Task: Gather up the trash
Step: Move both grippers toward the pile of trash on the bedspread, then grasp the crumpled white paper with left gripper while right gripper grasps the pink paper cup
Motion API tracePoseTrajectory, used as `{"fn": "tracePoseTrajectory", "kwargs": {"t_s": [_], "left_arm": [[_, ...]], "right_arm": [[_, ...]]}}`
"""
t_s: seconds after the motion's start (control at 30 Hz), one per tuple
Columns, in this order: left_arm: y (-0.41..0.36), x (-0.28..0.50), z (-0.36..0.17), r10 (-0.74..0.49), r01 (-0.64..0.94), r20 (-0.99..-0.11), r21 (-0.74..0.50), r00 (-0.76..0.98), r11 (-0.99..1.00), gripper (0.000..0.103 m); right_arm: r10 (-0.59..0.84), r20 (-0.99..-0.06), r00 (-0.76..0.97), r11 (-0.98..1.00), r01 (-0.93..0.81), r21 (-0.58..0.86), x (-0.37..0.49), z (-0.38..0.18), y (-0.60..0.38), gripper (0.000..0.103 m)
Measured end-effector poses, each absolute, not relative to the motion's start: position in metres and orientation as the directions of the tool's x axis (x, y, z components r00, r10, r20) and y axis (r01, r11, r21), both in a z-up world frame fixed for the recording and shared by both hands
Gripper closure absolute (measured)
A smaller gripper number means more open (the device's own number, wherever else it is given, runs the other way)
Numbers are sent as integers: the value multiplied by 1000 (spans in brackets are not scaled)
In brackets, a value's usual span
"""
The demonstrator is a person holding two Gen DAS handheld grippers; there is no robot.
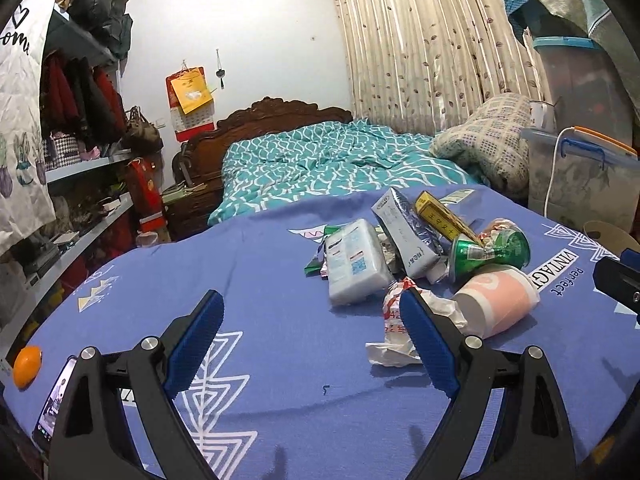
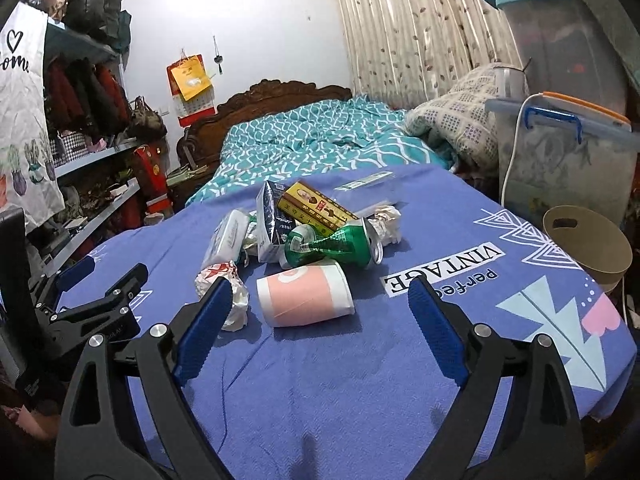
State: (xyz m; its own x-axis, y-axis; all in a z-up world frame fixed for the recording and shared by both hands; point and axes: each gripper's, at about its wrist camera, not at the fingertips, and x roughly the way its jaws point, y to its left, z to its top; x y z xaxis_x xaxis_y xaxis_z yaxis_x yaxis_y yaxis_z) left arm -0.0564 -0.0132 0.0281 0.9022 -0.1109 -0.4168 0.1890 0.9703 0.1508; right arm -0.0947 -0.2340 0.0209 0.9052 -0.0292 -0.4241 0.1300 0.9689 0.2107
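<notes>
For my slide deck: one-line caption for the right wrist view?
Open right tongs face a pink paper cup, crushed green can and wrappers on a blue cloth.

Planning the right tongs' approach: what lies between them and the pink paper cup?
Only bare blue cloth lies between the open right tongs and the tipped pink paper cup, seen in the right wrist view; crumpled wrapper sits left.

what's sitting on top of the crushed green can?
A yellow carton leans across the crushed green can, its lower end resting on the can's pinched middle. Crumpled paper is behind the can. Whatever lies under the carton and can is hidden.
</notes>
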Motion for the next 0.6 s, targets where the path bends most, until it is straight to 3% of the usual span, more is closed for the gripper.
{"fn": "tracePoseTrajectory", "kwargs": {"t_s": [0.43, 0.6], "left_arm": [[-15, -56, 25, -109, 203, -424, 183, 899, 962, 18], [-5, -33, 21, -174, 257, -523, 90, 834, 962, 18]], "right_arm": [[2, -423, 906, 980, 82, 180, -94, 21, -224, 14], [48, -510, 859, 977, 66, 202, -71, 7, -235, 19]]}}
